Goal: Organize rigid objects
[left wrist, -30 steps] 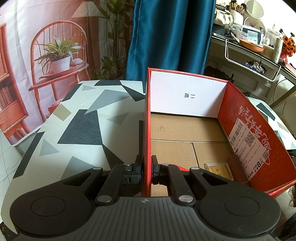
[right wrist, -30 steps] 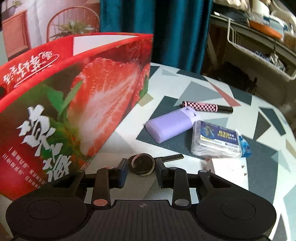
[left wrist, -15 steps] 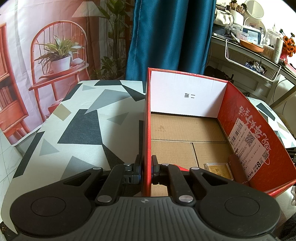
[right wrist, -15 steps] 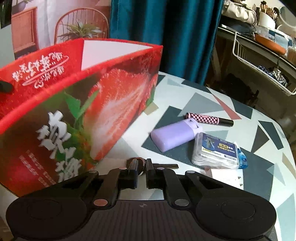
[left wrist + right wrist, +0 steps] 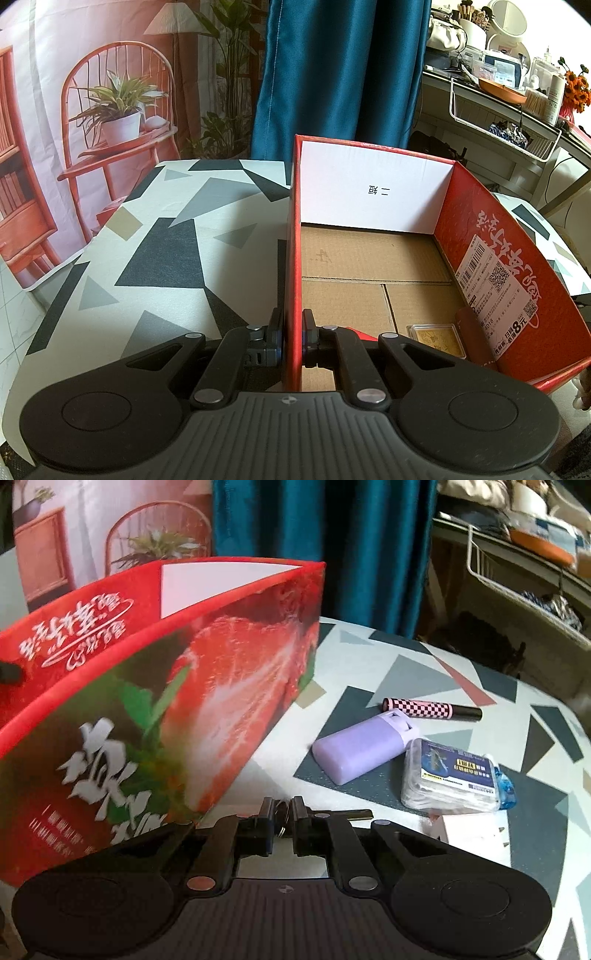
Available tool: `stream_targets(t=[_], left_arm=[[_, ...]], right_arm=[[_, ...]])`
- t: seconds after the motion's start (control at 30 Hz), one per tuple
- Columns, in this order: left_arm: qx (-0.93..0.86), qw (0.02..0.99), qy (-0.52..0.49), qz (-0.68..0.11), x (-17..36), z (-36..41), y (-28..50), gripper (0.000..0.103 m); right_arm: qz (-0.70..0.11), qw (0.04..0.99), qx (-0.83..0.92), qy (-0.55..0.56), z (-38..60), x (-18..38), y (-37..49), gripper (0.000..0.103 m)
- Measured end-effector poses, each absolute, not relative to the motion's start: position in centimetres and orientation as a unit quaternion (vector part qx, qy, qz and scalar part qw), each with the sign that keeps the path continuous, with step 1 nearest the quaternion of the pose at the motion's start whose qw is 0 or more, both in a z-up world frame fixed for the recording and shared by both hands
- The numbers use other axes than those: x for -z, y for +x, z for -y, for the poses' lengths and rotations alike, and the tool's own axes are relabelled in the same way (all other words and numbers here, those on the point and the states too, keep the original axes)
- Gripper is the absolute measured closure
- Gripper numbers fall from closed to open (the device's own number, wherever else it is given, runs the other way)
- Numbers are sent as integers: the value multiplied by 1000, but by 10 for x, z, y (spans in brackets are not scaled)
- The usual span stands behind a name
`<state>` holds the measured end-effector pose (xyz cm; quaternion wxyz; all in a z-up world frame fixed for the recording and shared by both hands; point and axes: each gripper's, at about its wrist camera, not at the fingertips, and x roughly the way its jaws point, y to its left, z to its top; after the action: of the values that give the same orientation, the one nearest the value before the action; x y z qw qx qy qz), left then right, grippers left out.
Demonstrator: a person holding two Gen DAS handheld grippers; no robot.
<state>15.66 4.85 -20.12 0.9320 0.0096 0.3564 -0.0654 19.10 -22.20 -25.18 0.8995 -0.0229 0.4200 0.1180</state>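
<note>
L gripper [image 5: 293,334]: clamped on near end of red box's [image 5: 509,273] L side wall, one finger outside, one inside. Box open-topped, cardboard floor, white inner panel at far end. Inside box, to R of L gripper's fingers: small gold-coloured flat case [image 5: 437,338] on floor by R wall, under white barcode label [image 5: 498,291].

R gripper [image 5: 282,821]: jaws have just been closing, now pinched on a metal key ring [image 5: 282,818], held on edge between the pads; a flat key blade [image 5: 356,814] sticks out to R just past R finger. Whether ring is off the table [image 5: 498,686]: can't tell.

Box's strawberry-print side stands just L of R gripper. Ahead and to R of it, on table: lilac plastic case [image 5: 364,749]; pink-black checkered tube [image 5: 432,709] just beyond, touching case's far end; clear plastic pack w/ blue label [image 5: 454,775] beside the case on R; white card [image 5: 472,834] nearest, R of the fingers.
</note>
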Motion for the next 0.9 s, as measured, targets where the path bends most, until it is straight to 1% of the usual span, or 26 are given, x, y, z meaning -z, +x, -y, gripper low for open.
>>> stream_targets(t=[0.07,0.2,0.7,0.9], left_arm=[[65,932,9,-356,201,-48,156,93],[66,932,9,-356,201,-49,156,93],[65,932,8,-357,202,-48,157,93],[65,932,8,-356,202,-48,156,93]], right_arm=[[-418,900,-120,-18,223,251,190,101],[-401,909,-116,-21,224,239,186,101],[-242,962,-120,36,252,121,196,101],[-219,960,-172,34,229,98,207,101]])
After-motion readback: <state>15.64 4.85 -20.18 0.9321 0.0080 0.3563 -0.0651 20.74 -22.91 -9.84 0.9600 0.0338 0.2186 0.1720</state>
